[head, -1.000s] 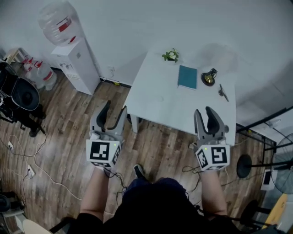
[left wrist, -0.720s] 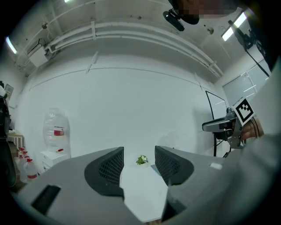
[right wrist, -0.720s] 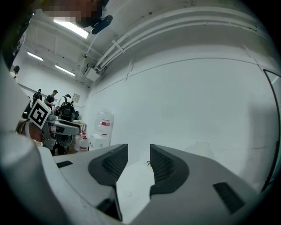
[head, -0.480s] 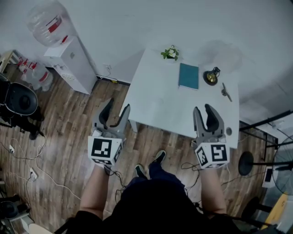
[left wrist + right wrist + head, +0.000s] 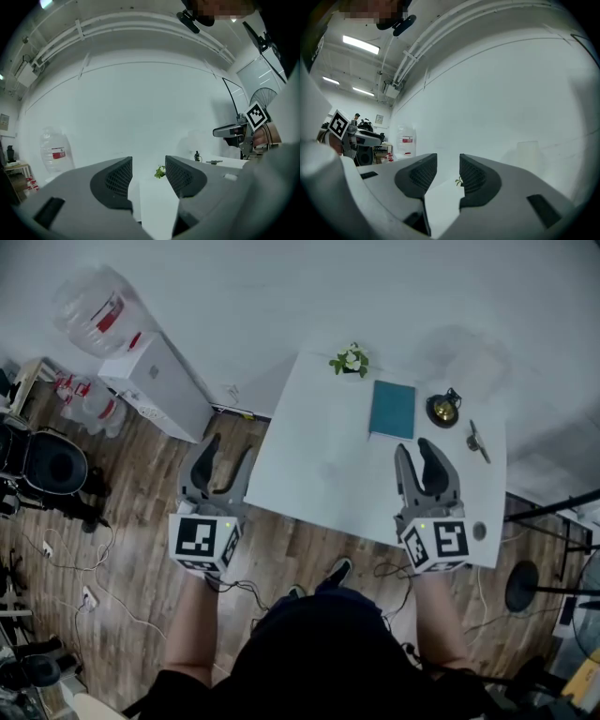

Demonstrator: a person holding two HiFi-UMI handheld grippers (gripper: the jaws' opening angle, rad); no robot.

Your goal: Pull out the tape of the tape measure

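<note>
Tape measure (image 5: 443,409) on white table (image 5: 309,457) by teal book (image 5: 393,410), left gripper (image 5: 230,446) and right gripper (image 5: 417,448) jaws wide (empty)

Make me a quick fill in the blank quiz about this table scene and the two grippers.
1. The left gripper and the right gripper both have jaws that are ___, with nothing between them.
2. The flat teal thing lying on the table is a ___.
3. The small plant stands at the table's ___ edge, not the near one.
Missing words: open; book; far
</note>
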